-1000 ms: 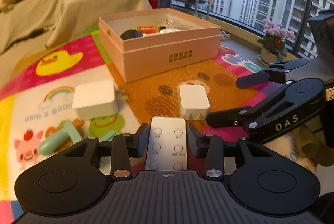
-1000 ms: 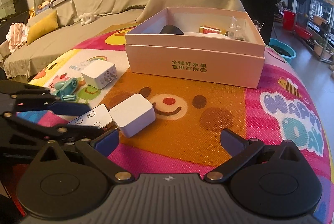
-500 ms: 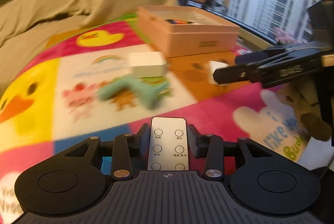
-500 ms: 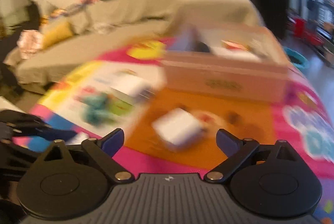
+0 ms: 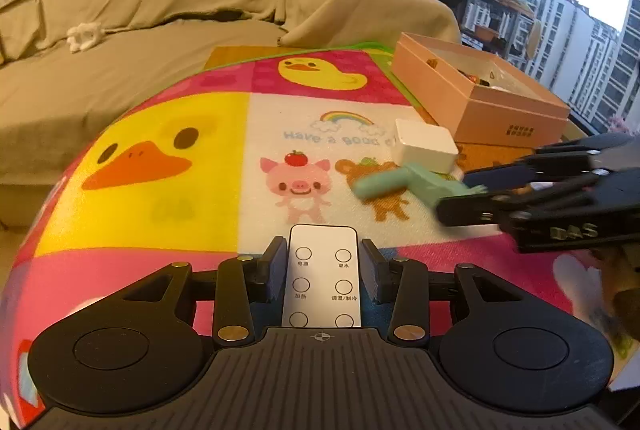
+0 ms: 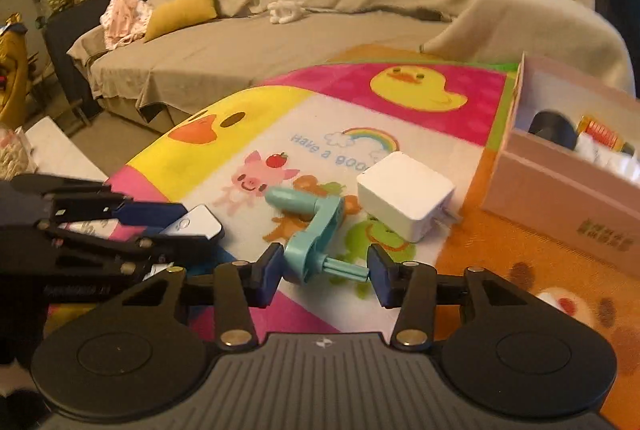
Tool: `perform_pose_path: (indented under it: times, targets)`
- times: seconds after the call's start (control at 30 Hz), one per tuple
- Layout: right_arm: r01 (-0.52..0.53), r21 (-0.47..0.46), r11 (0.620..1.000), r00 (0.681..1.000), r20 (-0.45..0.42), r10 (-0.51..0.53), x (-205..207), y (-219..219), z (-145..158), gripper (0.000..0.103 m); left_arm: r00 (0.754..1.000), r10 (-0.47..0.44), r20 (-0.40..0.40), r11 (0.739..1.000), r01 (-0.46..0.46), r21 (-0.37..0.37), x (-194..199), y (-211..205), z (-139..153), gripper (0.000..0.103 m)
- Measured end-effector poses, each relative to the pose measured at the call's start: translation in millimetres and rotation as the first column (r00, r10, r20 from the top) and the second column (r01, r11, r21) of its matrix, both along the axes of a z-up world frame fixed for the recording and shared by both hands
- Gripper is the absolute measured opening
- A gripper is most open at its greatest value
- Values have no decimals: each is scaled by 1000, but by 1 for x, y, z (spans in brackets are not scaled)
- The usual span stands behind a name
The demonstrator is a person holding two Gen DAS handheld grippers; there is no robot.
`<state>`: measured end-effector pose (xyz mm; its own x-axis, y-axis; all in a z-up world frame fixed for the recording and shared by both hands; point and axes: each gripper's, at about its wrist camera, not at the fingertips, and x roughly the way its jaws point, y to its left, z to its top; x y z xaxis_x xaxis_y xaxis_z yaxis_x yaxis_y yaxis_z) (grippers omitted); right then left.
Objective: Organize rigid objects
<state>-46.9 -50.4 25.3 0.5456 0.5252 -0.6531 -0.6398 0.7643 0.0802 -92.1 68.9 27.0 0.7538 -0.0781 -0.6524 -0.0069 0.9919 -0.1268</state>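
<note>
My left gripper (image 5: 323, 270) is shut on a white remote (image 5: 323, 276) with round buttons and holds it over the cartoon mat; the remote also shows in the right wrist view (image 6: 192, 224). My right gripper (image 6: 324, 270) has closed in around a teal crank handle (image 6: 314, 230) that lies on the mat, its fingers (image 6: 269, 272) at either side of it. The handle shows in the left wrist view (image 5: 404, 181) next to a white charger (image 5: 424, 145). A pink open box (image 5: 480, 93) holds several small items.
The white charger (image 6: 404, 189) lies just beyond the teal handle, prongs towards the pink box (image 6: 568, 181). A covered sofa (image 5: 160, 9) with pillows and toys runs behind the mat. Windows stand at the far right.
Both grippers swung left, away from the pink box. The left still holds the remote. The right gripper's fingers came closer together, now around the teal handle.
</note>
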Motion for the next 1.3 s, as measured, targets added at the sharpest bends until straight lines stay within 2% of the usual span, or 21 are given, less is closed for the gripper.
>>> perform_pose_path:
  times: [0.13,0.23,0.37,0.4,0.43,0.53,0.6,0.7,0.83,0.87,0.9,1.0,1.07,1.2,1.3]
  targets:
    - [6,-73,997,997,74,0,-9,-30,3,46,999,-55,1,993,54,-100,10,-10,-3,44]
    - [85,-176,981,985,164,-56,-8,-49,2,46,995,-96,2,992,96,-87,21,-29,-4,44]
    - [235,-315,920,921,374,-108,-16,-55,-1,50,990,-143,0,987,142,-73,30,-55,-4,44]
    - [263,-322,910,911,393,-124,-14,-56,1,51,988,-155,5,986,155,-66,29,-60,-5,44]
    - [270,-299,915,913,382,-144,-14,-59,4,51,986,-165,11,984,165,-61,29,-66,-6,45]
    - [212,-199,957,953,261,-156,-12,-70,10,61,985,-169,33,984,170,-47,25,-71,-10,50]
    - [192,-207,959,959,248,-139,-12,-68,6,62,983,-179,38,982,180,-51,23,-69,-10,50]
    - [264,-286,921,937,303,-174,-6,-66,-4,62,984,-171,38,981,174,-91,23,-63,-10,49]
    - [426,-326,844,872,398,-286,6,-70,-9,63,992,-121,41,986,125,-108,23,-61,-10,40]
    - [432,-306,848,868,395,-300,6,-73,-7,63,993,-115,39,988,118,-100,24,-61,-10,37]
    - [416,-268,869,879,363,-308,5,-76,-3,65,993,-114,39,988,117,-97,26,-62,-10,36]
    - [346,-134,929,924,221,-312,4,-84,7,78,990,-133,39,990,135,-49,27,-67,-8,36]
    - [327,-44,944,940,118,-320,9,-85,9,83,987,-155,38,988,156,-22,25,-70,-7,37]
    - [388,5,922,922,15,-388,34,-73,6,84,981,-192,16,981,193,-23,18,-68,-5,37]
    - [429,-38,902,901,-46,-431,56,-63,-6,85,976,-219,12,976,219,-6,9,-69,-4,37]
